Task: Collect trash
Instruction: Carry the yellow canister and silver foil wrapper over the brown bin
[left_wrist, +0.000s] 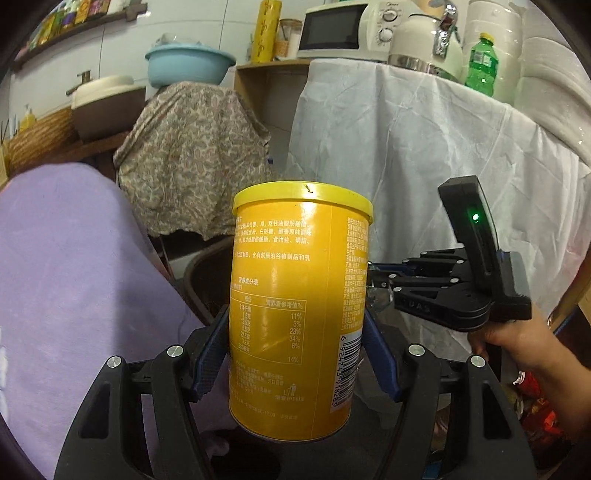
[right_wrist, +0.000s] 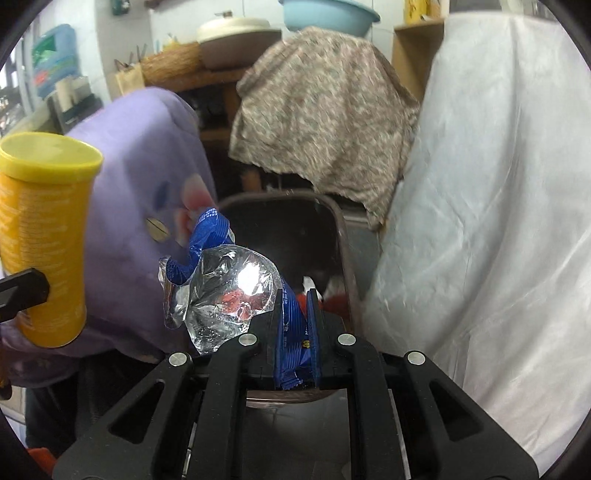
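Note:
My left gripper (left_wrist: 297, 339) is shut on a yellow can (left_wrist: 295, 310) with a yellow lid, held upright; the can also shows at the left of the right wrist view (right_wrist: 44, 243). My right gripper (right_wrist: 295, 314) is shut on a crumpled blue and silver wrapper (right_wrist: 229, 288), held above a dark brown trash bin (right_wrist: 341, 240) that holds some red and white scraps. In the left wrist view the right gripper (left_wrist: 380, 280) is to the right of the can, and the bin (left_wrist: 207, 280) shows behind the can.
A table draped in white cloth (left_wrist: 424, 155) stands to the right with a green bottle (left_wrist: 480, 66), kettle and microwave (left_wrist: 340, 29). A patterned cloth (right_wrist: 321, 103) hangs behind the bin. A purple fabric mass (left_wrist: 74, 277) fills the left. Red packaging (left_wrist: 535, 406) lies low right.

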